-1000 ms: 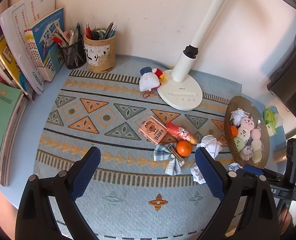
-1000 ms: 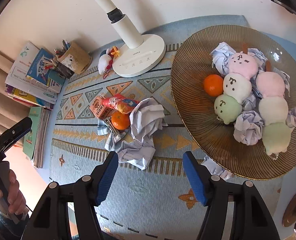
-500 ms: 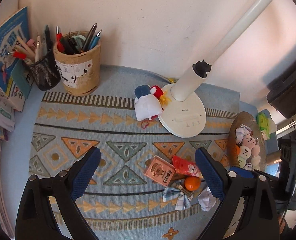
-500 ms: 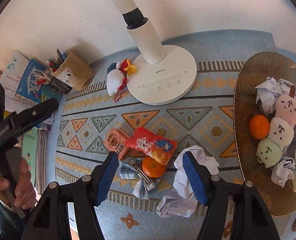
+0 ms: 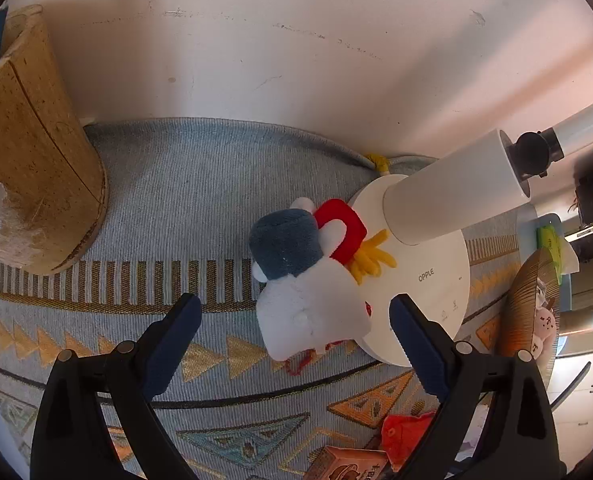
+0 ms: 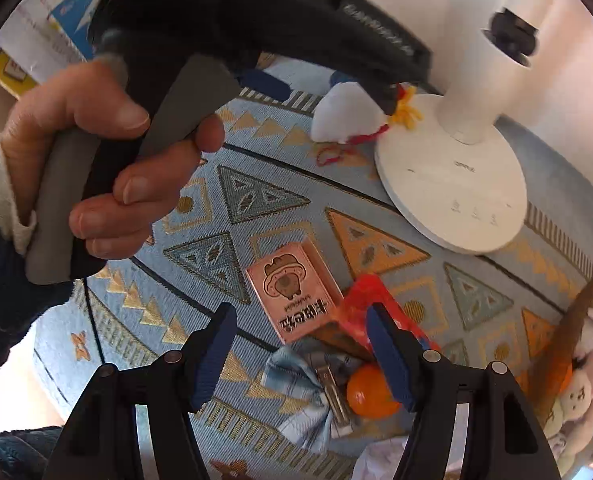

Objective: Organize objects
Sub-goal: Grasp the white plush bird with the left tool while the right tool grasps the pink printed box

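— Left wrist view first: what did we have in front of us?

— We had our left gripper (image 5: 294, 320) low over the patterned mat (image 5: 200, 200), its jaws spread wide and holding nothing. The plush toy (image 5: 308, 300) lay between and just beyond the blue pads (image 5: 176, 332), not touched by either. It had a white body, a dark blue cap and a red and yellow tuft, and it leaned against the round base of the white lamp (image 5: 436, 280).

— And to the side?

— A cork pen pot (image 5: 28, 152) stood well to the left by the wall. At the right edge we saw the rim of a brown woven bowl (image 5: 528, 300).

— What did the right wrist view give us?

— Our right gripper (image 6: 298, 344) hung above the mat, jaws also wide apart and empty. Below them lay a pink snack box (image 6: 292, 296) touching a red wrapper (image 6: 368, 300), with a checked cloth (image 6: 300, 392) and an orange (image 6: 370, 392) just beside it nearer the camera. Our left hand (image 6: 96, 168) filled the upper left, wrapped around the grey handle of the other gripper. That gripper's black body partly hid the plush toy (image 6: 344, 116) next to the lamp (image 6: 452, 184).

— Anything in the bowl?

— Pale round plush figures (image 6: 588, 380) at the right edge, we thought; that corner was blurred.
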Motion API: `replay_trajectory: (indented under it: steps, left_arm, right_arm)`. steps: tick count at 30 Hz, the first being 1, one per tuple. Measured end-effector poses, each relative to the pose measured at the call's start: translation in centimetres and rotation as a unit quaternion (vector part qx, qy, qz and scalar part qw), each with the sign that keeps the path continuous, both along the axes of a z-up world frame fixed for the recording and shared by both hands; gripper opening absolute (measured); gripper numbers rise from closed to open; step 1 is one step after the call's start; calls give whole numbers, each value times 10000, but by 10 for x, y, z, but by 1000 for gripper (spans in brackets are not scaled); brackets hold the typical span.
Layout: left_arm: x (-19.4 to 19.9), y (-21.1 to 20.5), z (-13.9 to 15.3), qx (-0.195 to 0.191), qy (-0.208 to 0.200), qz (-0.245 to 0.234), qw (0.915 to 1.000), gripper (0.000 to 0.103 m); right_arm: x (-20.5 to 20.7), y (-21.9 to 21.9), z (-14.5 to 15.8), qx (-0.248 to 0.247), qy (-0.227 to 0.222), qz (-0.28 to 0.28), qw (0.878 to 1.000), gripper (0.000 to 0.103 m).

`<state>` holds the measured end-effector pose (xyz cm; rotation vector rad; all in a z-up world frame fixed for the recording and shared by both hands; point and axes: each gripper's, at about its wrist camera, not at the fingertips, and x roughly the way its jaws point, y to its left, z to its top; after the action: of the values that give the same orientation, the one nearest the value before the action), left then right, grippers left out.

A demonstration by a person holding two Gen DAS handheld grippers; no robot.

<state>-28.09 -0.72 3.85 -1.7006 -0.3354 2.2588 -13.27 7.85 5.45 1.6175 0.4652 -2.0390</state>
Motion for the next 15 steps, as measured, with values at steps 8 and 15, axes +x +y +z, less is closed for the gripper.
replay_trajectory:
  steps: [8, 15]
  left_arm:
    - [1, 5, -9, 301, -65, -95, 9995, 86]
    - [6, 21, -6, 136, 202, -182, 9995, 51]
  right_arm:
    - [-18, -16, -33, 366, -221, 561, 9975, 78]
    - [-7, -10, -28, -80, -114, 494, 9987, 42]
